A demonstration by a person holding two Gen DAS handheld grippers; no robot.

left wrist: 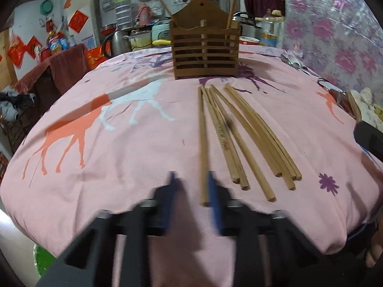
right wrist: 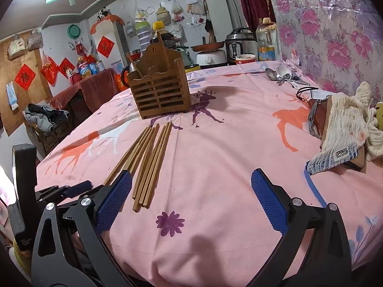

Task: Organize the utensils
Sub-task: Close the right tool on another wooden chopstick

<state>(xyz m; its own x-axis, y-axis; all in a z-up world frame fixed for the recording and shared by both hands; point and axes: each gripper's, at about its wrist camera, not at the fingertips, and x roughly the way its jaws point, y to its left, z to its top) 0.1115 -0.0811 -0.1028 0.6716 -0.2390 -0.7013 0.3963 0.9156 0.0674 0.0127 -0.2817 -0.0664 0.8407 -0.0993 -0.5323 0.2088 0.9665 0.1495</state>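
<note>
Chopsticks lie fanned on the desk before the wooden holder. Left gripper jaws parted beside one chopstick; right gripper jaws spread wide, grasping nothing.

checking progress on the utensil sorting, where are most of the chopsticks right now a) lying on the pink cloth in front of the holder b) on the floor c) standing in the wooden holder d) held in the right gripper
a, the chopsticks lie loose on the pink cloth just in front of the wooden holder, and the right gripper is open and holds nothing.
</note>
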